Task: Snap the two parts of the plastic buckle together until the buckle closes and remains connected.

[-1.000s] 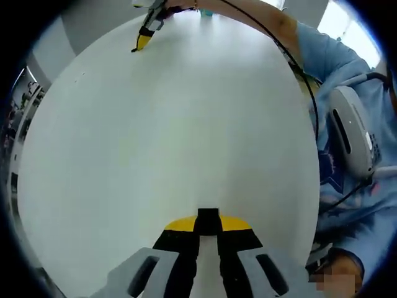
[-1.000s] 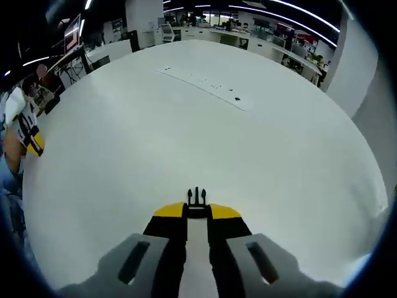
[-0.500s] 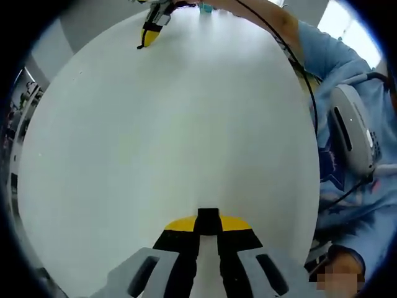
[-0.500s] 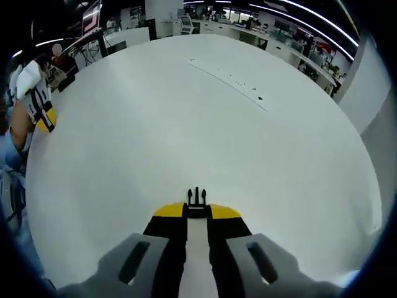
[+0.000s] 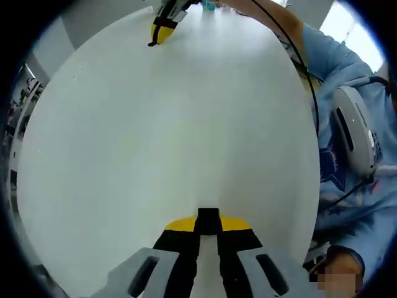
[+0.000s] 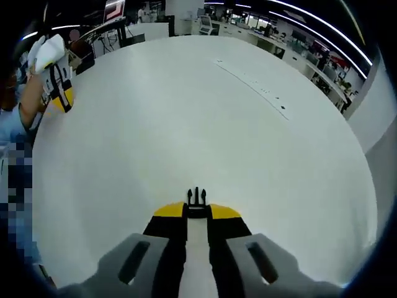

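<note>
Left gripper (image 5: pixel 208 225): jaws closed on socket half of buckle (image 5: pixel 208 215), black block at tips.
Right gripper (image 6: pixel 197 213): jaws closed on pronged half of buckle (image 6: pixel 197 197), prongs pointing forward.
Halves well apart, each held over worktop (image 5: pixel 155 136).
Step in hand, by judgement: bring grippers together. Best done with prongs lined square on socket mouth, both halves level, pushed straight until latched.
Worktop: white, round, bare; faint line of small dark marks (image 6: pixel 251 84) far side.
Beyond: open office, desks, ceiling strip lights.
</note>
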`<act>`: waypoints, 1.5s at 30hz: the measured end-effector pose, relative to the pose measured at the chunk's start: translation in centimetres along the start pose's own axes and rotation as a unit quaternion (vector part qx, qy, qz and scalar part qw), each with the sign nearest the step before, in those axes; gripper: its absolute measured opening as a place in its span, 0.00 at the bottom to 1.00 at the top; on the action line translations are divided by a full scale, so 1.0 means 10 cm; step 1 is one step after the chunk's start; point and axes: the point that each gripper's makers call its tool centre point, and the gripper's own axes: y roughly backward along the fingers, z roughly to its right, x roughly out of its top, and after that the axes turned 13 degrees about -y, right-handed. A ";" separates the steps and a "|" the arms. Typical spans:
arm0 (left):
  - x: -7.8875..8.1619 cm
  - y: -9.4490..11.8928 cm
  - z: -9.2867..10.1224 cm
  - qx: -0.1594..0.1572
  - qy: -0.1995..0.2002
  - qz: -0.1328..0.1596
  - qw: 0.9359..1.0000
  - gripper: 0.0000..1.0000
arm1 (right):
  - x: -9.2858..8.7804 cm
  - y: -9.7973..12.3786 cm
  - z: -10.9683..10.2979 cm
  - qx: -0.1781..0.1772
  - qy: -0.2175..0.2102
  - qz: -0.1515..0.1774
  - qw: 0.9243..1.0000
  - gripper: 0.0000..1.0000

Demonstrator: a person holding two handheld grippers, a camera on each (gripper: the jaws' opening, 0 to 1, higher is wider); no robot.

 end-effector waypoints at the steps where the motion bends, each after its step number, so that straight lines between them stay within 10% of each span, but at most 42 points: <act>1: 0.00 0.00 0.00 0.000 0.000 -0.001 1.000 0.09 | 0.00 0.00 -0.04 0.006 0.010 -0.001 1.000 0.11; 29: 0.00 0.00 0.00 -0.002 0.007 -0.010 1.000 0.09 | -0.36 0.18 -1.02 0.063 0.116 0.001 0.991 0.11; 45: 0.00 0.01 0.00 0.000 0.009 -0.007 1.000 0.09 | -0.29 0.21 -1.34 0.087 0.171 -0.002 0.981 0.11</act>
